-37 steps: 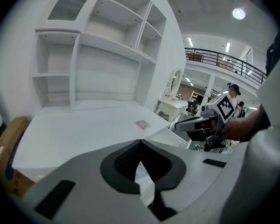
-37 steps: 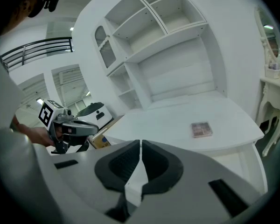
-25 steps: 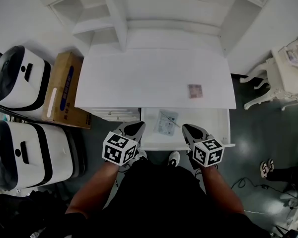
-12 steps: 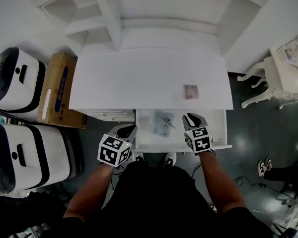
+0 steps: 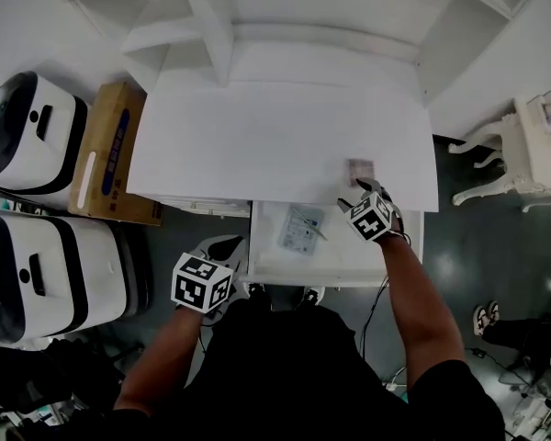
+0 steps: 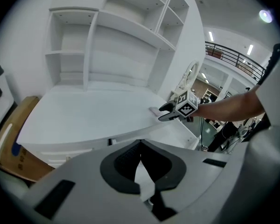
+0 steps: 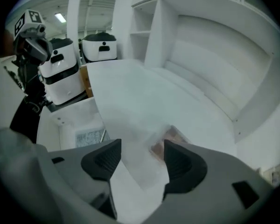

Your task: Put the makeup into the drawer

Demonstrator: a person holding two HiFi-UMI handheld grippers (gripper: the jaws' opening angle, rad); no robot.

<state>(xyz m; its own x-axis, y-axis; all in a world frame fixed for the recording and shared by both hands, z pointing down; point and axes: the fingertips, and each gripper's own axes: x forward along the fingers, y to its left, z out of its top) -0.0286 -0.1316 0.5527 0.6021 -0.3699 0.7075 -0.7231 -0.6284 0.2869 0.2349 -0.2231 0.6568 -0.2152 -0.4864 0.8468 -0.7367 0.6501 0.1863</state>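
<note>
**A:** What sits nearest the person?

**B:** The left gripper (image 5: 228,243); it hangs low in front of the desk, just off the drawer's left corner; its jaws are together, tips touching, with nothing between them.

**A:** And the drawer?

**B:** The drawer (image 5: 349,257) stands pulled out under the desktop; a flat printed packet (image 5: 300,231) lies in its left half.

**A:** The right gripper?

**B:** The right gripper (image 5: 360,194) reaches over the drawer's back right corner to the desktop's front edge; its jaws have just been opening and stand wide; they press on nothing.

**A:** Where is the makeup?

**B:** The makeup palette (image 5: 359,168), small and pinkish, lies flat on the white desktop (image 5: 257,145) near the front right, not in the drawer; in the right gripper view it lies just ahead of the jaws, partly behind the pad at that view's right.

**A:** Farther back?

**B:** White shelves (image 5: 211,26) rise along the desk's rear; a cardboard box (image 5: 106,150) stands left of the desk.
</note>
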